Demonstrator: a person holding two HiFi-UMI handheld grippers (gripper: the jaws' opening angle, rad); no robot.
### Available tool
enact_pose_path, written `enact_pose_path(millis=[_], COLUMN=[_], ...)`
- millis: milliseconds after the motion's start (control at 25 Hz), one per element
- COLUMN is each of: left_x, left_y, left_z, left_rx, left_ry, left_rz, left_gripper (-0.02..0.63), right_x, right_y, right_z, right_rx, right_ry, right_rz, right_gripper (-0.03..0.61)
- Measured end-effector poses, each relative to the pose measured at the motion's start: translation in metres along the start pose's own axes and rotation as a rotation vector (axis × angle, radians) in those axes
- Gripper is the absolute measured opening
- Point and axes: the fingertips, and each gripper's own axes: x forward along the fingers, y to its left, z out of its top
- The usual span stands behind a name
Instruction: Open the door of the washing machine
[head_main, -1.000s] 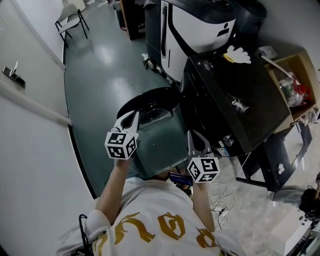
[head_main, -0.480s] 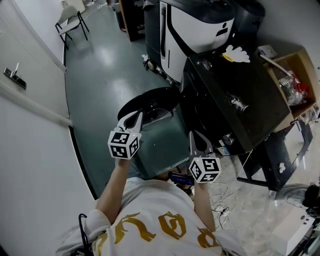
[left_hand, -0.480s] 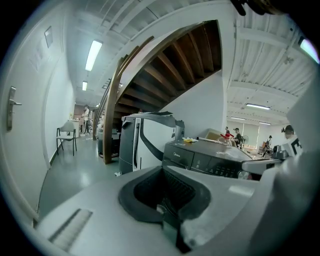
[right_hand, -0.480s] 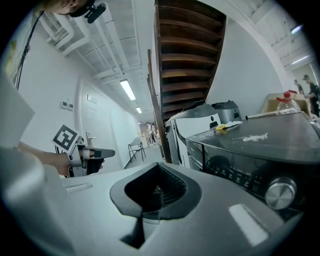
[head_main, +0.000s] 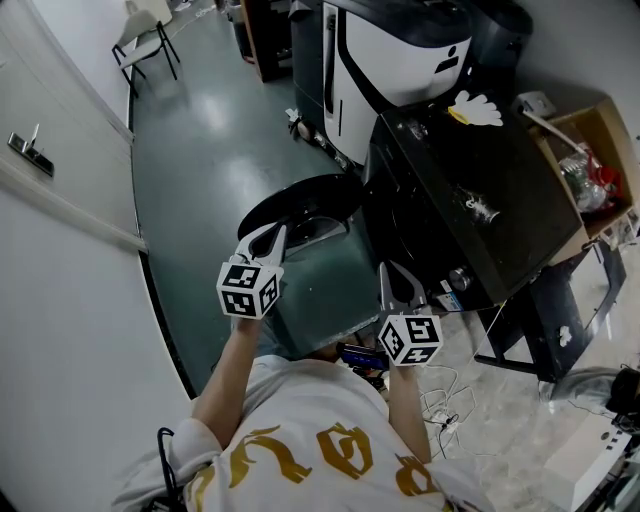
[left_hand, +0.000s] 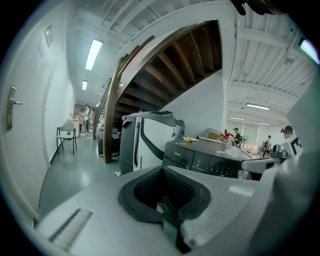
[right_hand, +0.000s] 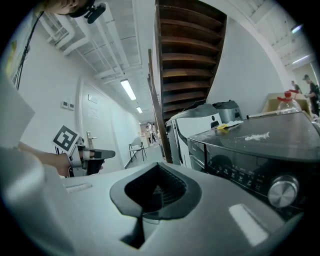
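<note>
At the front of the black front-loading washing machine (head_main: 470, 215), a person in a white shirt with gold lettering (head_main: 300, 450) is standing and holding both tongs out over the green floor (head_main: 200, 150).

- Round black door with glass bowl (head_main: 300, 205): hanging swung open, out to the left of the machine's front, over the floor.
- Left gripper (head_main: 268, 234): hovering just beside the near rim of the open door; contact cannot be told. Its own view is showing the jaws (left_hand: 167, 200) pressed together, nothing between them, pointing past the machine's control panel (left_hand: 212, 164).
- Right gripper (head_main: 388, 272): hanging close to the machine's front corner, apart from the door. Jaws (right_hand: 155, 192) closed together, empty. The silver dial (right_hand: 282, 190) is showing at the right of that view, the left gripper (right_hand: 85, 155) at the left.
- On the machine's top, a yellow-and-white cloth (head_main: 472, 108) is lying near the far edge.
- A brown cardboard box (head_main: 600, 130) is sitting beyond the machine's right side.
</note>
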Motion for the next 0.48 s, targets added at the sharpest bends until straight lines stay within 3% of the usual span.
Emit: enact_pose_path(millis=[480], left_x=[0.0001], left_y=[0.0086], left_z=[-0.0009], left_rx=[-0.001], left_ry=[0.004], left_rz=[0.002], left_gripper=[0.002], right_x=[0.0062], right_y=[0.0039], right_z=[-0.0008], right_rx=[0.001], right_ry=[0.004], right_rz=[0.000], right_gripper=[0.015])
